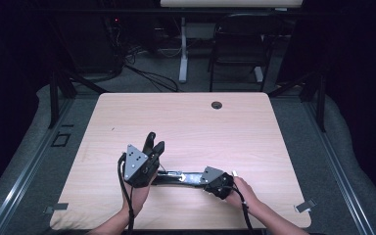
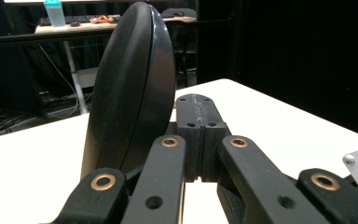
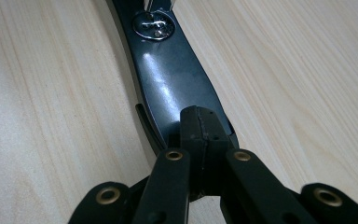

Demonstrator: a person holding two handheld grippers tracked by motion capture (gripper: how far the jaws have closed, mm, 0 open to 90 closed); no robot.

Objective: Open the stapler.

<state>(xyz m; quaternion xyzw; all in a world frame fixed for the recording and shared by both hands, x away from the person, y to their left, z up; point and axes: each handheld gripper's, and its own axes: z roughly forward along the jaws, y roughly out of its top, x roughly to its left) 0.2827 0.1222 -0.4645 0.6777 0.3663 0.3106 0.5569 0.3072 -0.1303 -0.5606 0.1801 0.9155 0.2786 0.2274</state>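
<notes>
Tool: black riveted tool (image 1: 181, 177) lay flat near the front of the table (image 1: 200, 127), btw yr hands.
Raised end: rounded end (image 2: 130, 84), prob. the tool's, stood upright.
L gripper (image 2: 198, 100): jaws fully shut, empty, just beside it.
R gripper (image 3: 199, 114): jaws shut, empty, tips over the handle.
Tip: you needed to open the jaws before gripping; shut tips could slip.

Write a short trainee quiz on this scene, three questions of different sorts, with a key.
1. True or false: the left gripper has its jaws wide open.
2. The grippers work over: A) a pale wood-grain table; B) a metal tray; C) a green cloth.
3. In the right gripper view, what shiny part sits on the black tool?

Key: 1 false, the jaws are shut; 2 A; 3 a round metal rivet.
</notes>
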